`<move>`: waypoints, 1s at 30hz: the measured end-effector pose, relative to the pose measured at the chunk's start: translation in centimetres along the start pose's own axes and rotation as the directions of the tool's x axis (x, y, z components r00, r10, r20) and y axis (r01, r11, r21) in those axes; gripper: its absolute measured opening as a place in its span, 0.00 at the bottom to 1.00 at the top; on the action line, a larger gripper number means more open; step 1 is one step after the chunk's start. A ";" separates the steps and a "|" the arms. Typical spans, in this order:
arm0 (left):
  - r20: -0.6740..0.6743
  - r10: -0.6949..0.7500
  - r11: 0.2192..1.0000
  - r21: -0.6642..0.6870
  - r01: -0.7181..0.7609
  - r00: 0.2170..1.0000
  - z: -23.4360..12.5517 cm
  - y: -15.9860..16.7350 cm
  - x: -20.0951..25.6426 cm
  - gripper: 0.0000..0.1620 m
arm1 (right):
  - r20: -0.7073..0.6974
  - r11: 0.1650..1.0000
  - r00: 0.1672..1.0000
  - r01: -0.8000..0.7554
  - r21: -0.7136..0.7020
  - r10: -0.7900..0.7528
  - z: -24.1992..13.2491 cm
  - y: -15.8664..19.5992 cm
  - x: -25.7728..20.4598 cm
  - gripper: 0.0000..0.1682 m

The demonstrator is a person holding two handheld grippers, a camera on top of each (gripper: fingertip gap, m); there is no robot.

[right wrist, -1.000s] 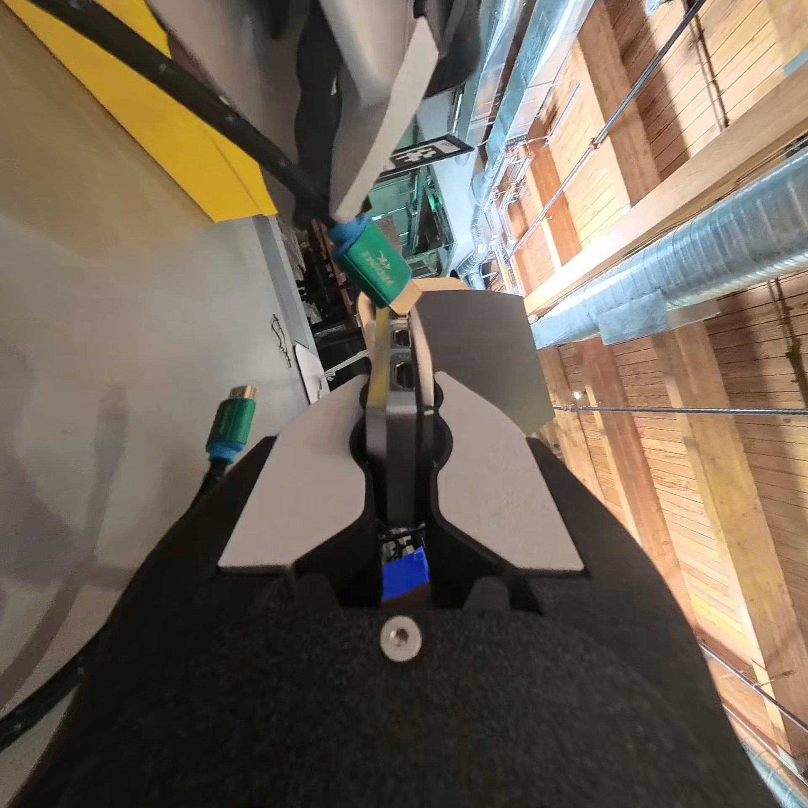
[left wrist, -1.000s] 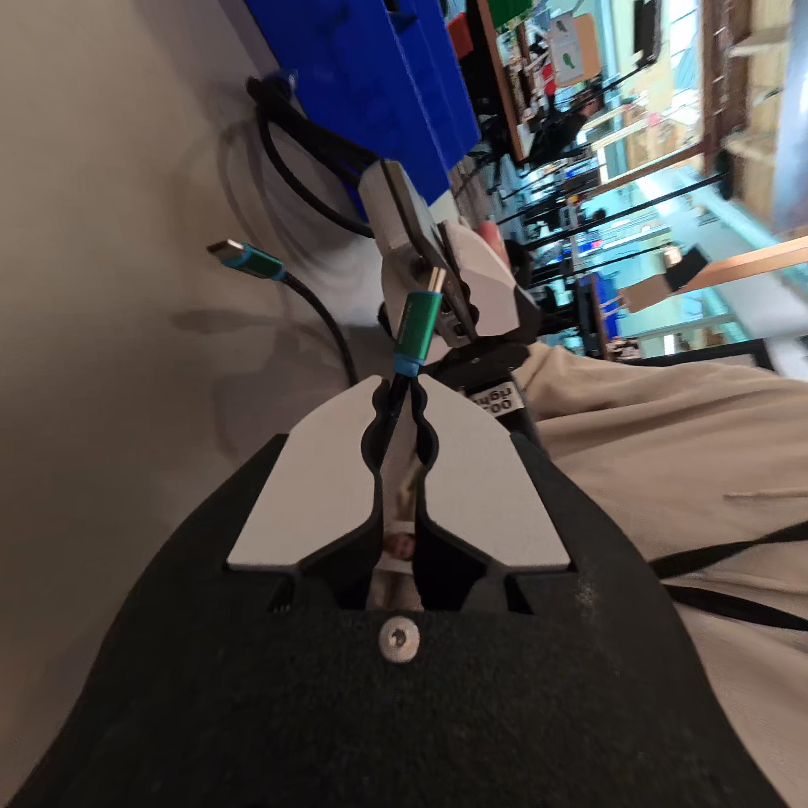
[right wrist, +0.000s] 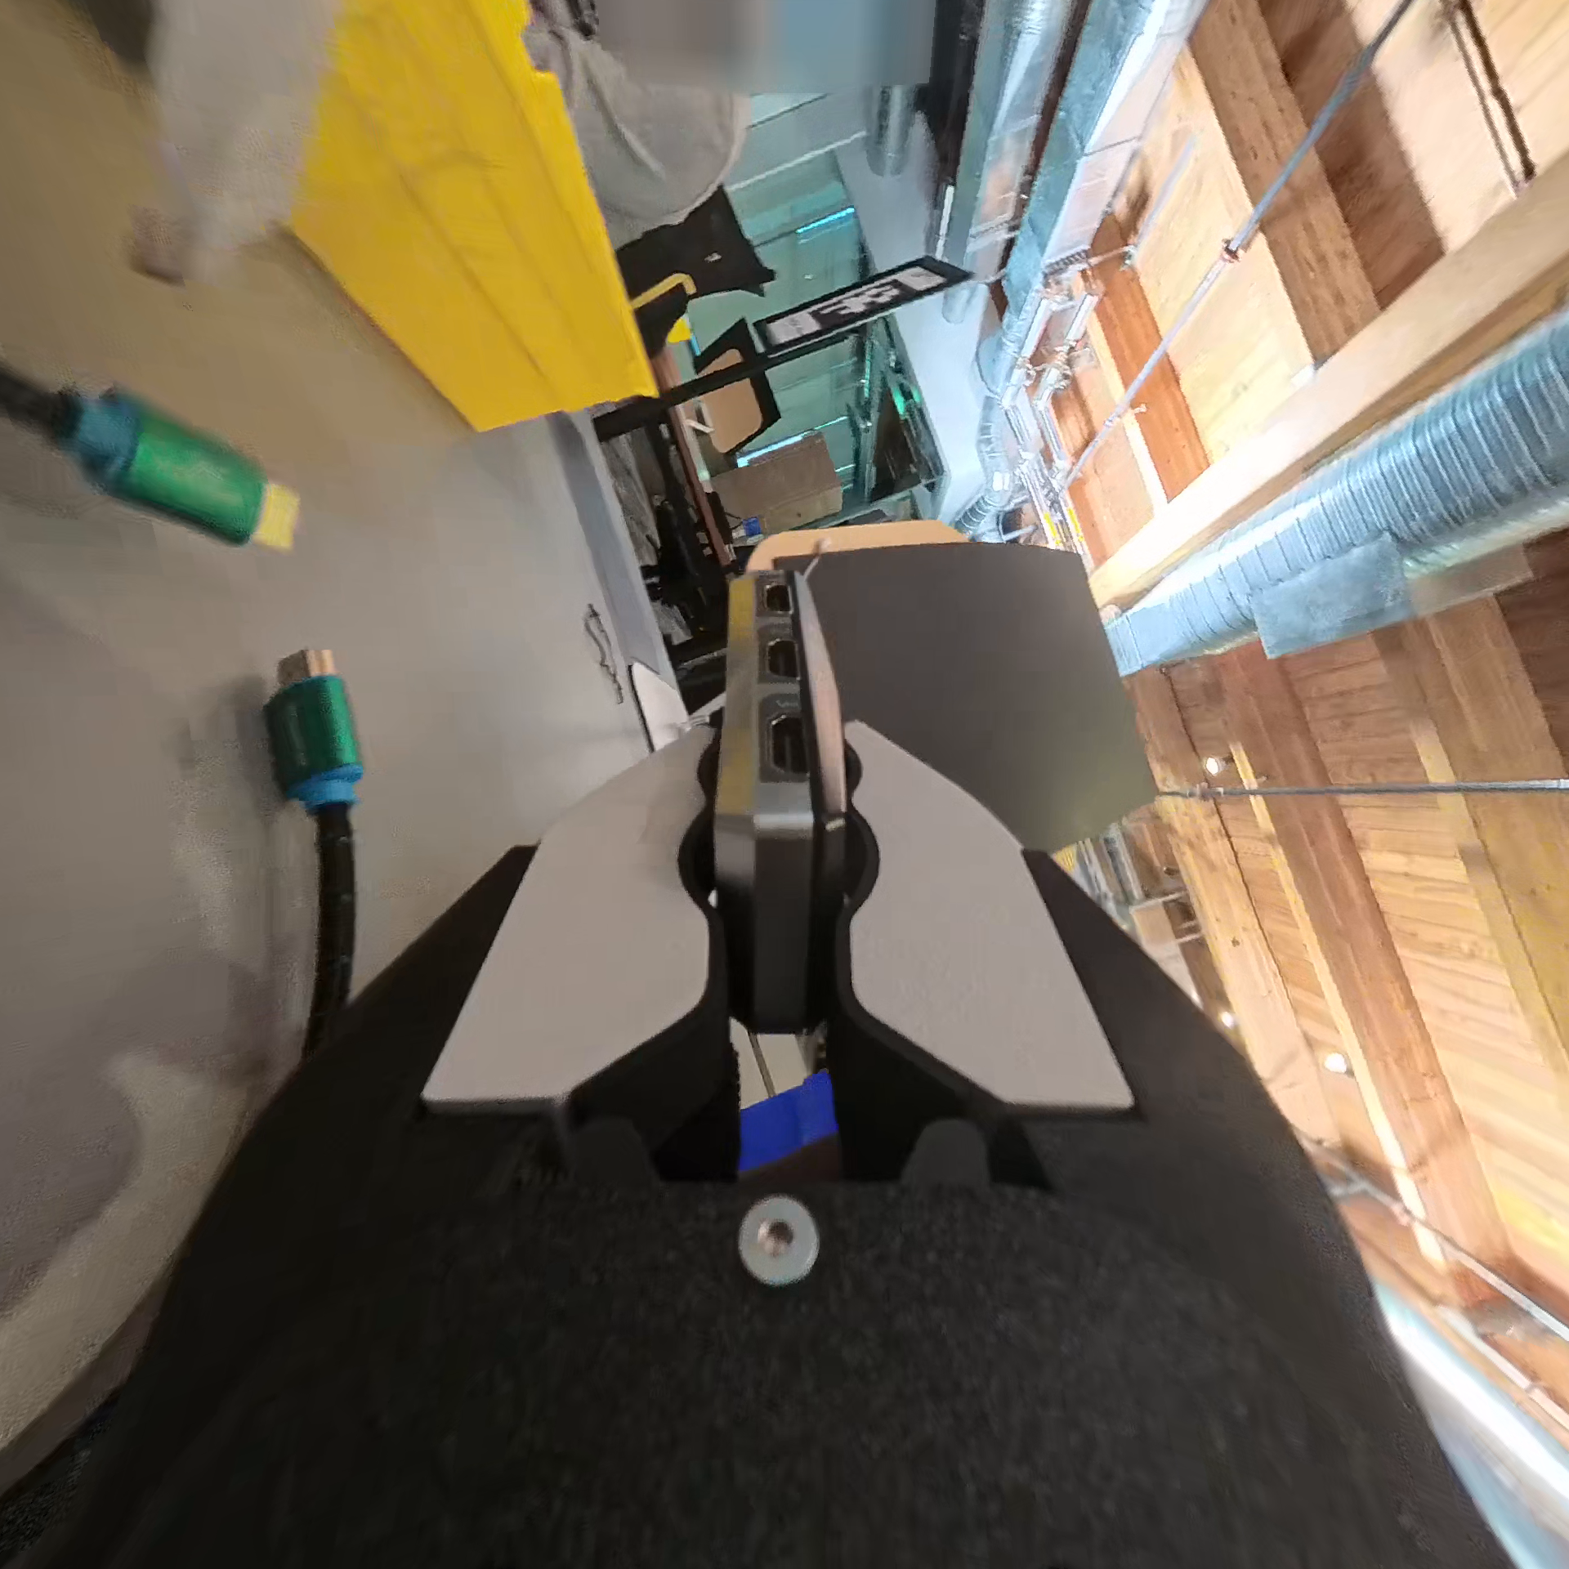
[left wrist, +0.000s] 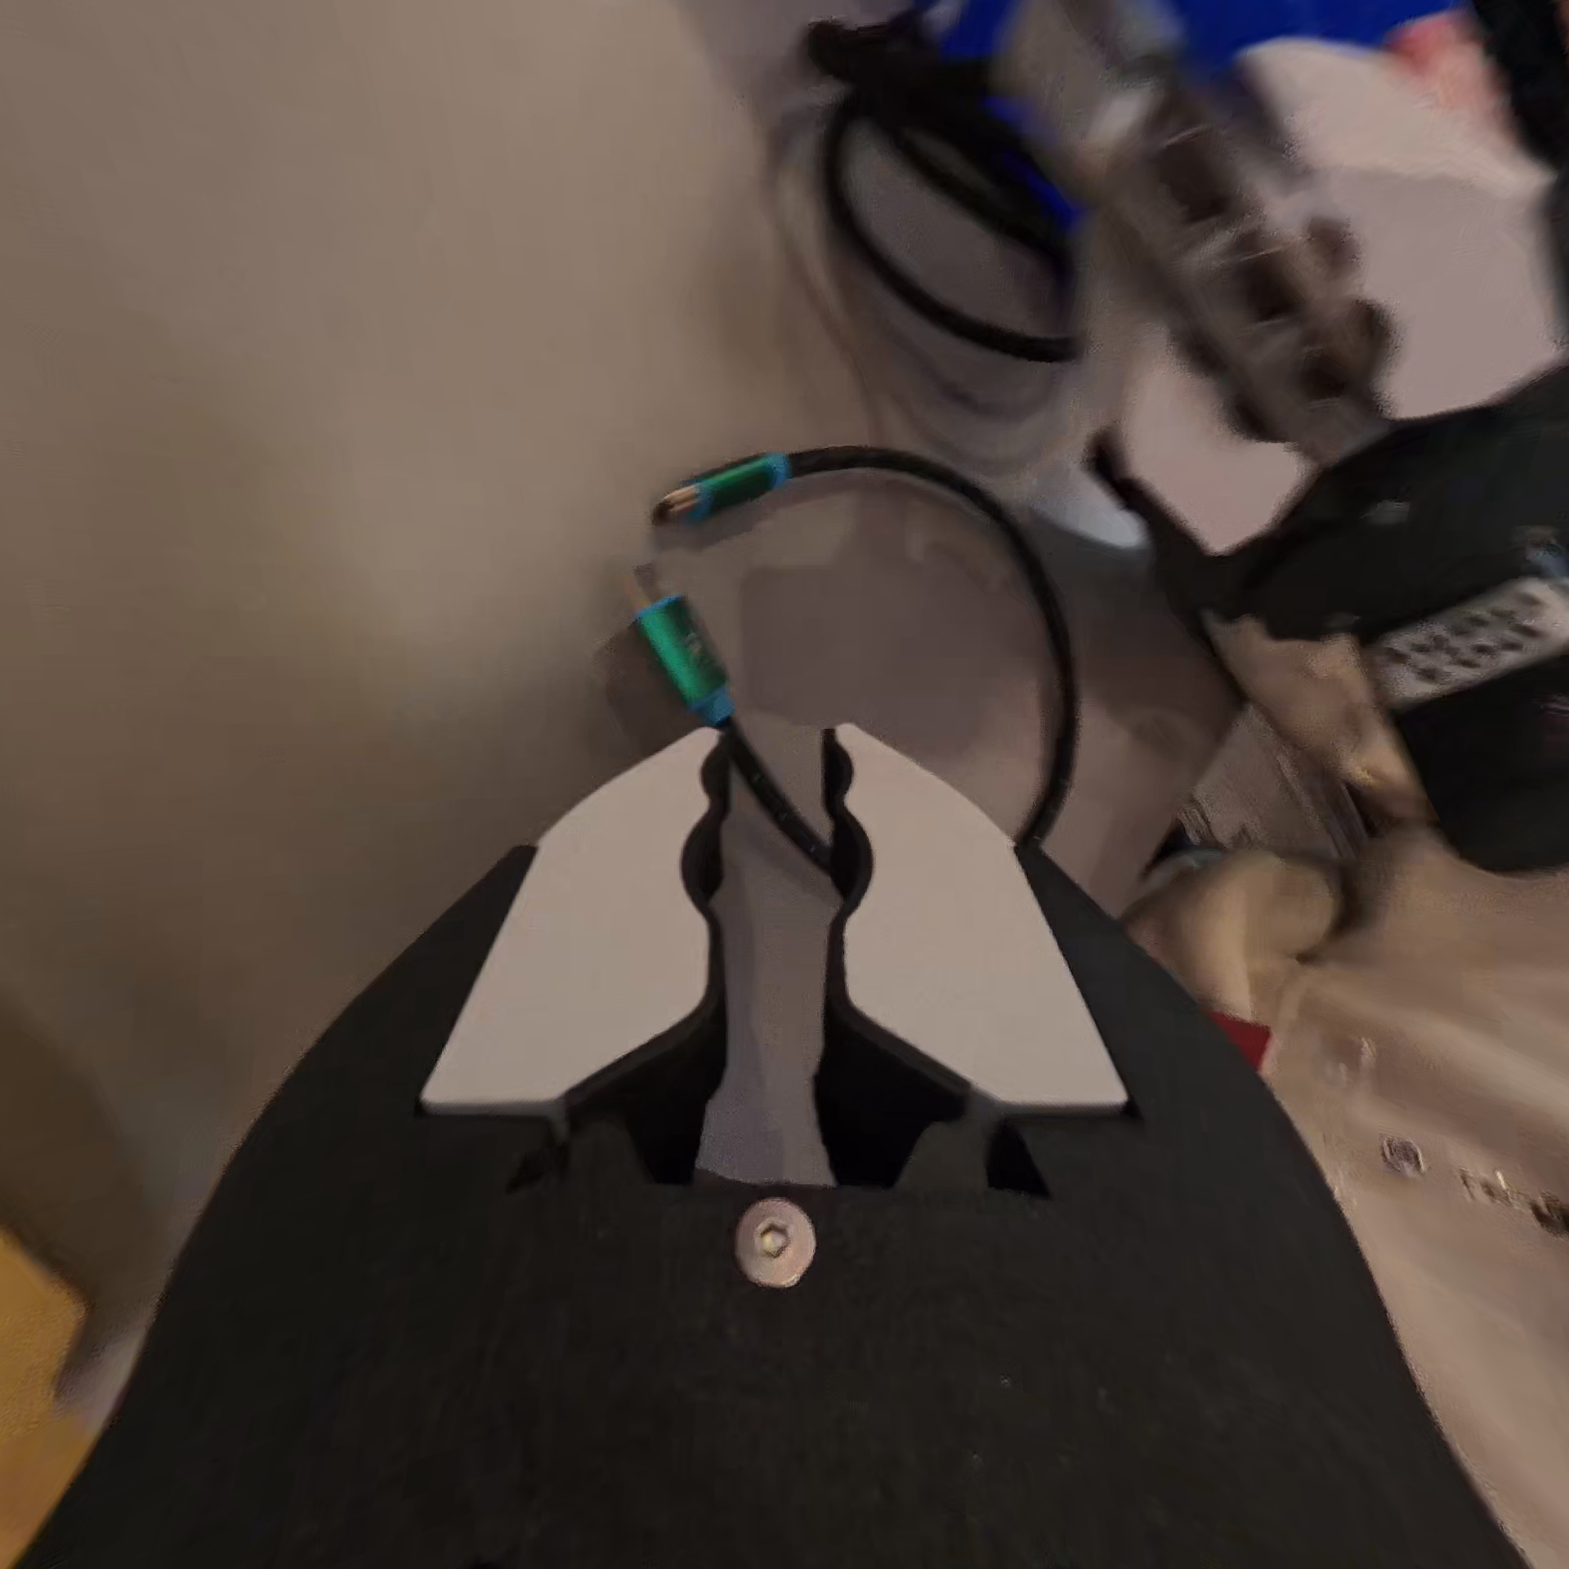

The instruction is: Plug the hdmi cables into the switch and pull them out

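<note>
Pulled out since a second ago: plug [right wrist: 182, 475] now clear of switch [right wrist: 777, 764], all ports bare. Second plug [right wrist: 312, 730] lying on desk [right wrist: 475, 594], yellow bin [right wrist: 458, 212] behind. Left tongs [left wrist: 774, 747] slightly apart, cable [left wrist: 777, 806] running loose between. Right tongs [right wrist: 777, 756] clamped on switch, off the desk.

The right hand-held gripper [right wrist: 777, 764] is clamped on the black switch [right wrist: 773, 798], whose 3 ports face forward. Left of the switch, 2 green plugs [right wrist: 312, 730] [right wrist: 182, 480] show over the grey tabletop [right wrist: 475, 645], apart from it.
</note>
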State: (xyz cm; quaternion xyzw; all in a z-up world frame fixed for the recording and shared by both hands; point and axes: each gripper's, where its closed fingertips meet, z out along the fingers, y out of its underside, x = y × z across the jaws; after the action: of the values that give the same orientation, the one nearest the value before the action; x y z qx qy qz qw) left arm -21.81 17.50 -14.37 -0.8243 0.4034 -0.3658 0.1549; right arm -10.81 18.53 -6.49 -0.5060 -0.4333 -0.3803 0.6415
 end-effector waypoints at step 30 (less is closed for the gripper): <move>-0.602 -0.386 0.897 -0.422 0.131 0.699 -4.5 -7.0 8.4 0.07 | -0.139 0.983 0.986 0.112 0.147 -0.092 1.6 -2.4 1.9 0.13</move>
State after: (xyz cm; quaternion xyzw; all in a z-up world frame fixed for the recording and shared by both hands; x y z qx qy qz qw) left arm -17.80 15.52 -3.48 -0.6987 0.3675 -0.5792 -0.2031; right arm -12.69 19.48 -3.75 -0.4058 -0.4436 -0.4107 0.6855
